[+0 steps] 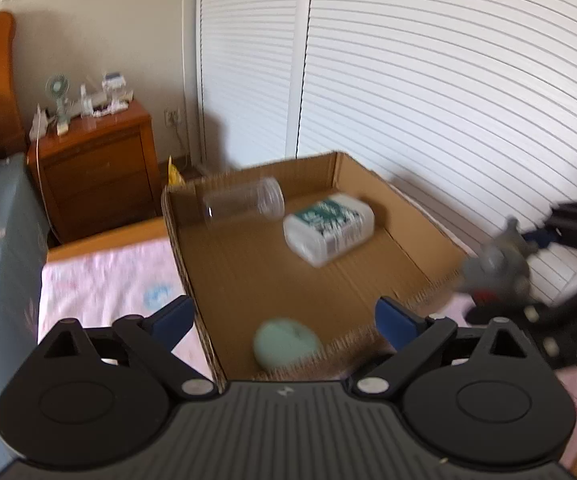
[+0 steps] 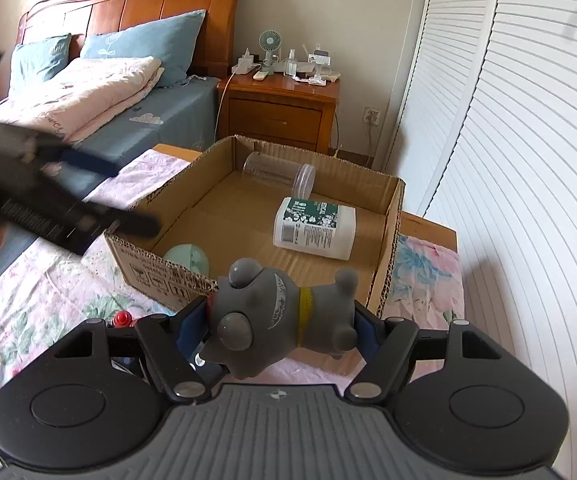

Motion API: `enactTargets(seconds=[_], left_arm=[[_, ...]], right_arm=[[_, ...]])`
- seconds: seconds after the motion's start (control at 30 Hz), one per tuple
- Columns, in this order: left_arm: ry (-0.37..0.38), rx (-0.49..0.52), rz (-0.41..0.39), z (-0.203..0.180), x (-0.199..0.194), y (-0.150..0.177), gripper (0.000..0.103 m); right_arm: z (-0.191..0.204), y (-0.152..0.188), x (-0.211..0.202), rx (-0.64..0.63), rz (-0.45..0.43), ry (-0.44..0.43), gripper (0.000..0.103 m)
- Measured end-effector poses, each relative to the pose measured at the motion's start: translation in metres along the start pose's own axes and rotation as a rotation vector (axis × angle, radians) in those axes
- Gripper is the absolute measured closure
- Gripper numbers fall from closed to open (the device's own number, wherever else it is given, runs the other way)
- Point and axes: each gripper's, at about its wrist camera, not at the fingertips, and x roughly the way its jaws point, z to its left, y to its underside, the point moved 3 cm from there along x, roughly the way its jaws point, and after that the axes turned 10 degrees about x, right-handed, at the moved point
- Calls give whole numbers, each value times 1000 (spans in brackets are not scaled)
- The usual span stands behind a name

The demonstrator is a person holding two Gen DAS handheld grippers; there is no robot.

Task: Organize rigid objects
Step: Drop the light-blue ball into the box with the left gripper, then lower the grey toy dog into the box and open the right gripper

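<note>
An open cardboard box [image 1: 416, 220] [image 2: 388, 256] sits on a floral cloth. Inside lie a clear plastic jar [image 1: 244, 200] [image 2: 278, 174] on its side, a white bottle with a green label [image 1: 328, 228] [image 2: 314, 226], and a pale green rounded object [image 1: 286, 344] [image 2: 186, 260] near the front corner. My left gripper [image 1: 288, 320] hovers open above the green object, nothing between its blue fingers [image 1: 394, 320]. My right gripper [image 2: 278, 330] is shut on a grey toy animal with a yellow collar [image 2: 276, 320] [image 1: 496, 268], just outside the box's near wall.
A wooden nightstand [image 2: 280, 108] [image 1: 96, 160] with a small fan and clutter stands beyond the box. A bed with blue pillows [image 2: 144, 44] lies to the left. White louvred doors [image 2: 508, 120] run along the right. A small red item [image 2: 122, 318] lies on the cloth.
</note>
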Motion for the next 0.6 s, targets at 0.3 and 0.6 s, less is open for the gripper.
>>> enactTargets(seconds=[0.3,0.6], left_arm=[[-145,0,1,-25,-42,45,3],[-148,-50,-21,-18,-60,69,2]], right_arm=[[-6,-15,15,74,13,7,26],[-11,-38,43,158,43,46,26]])
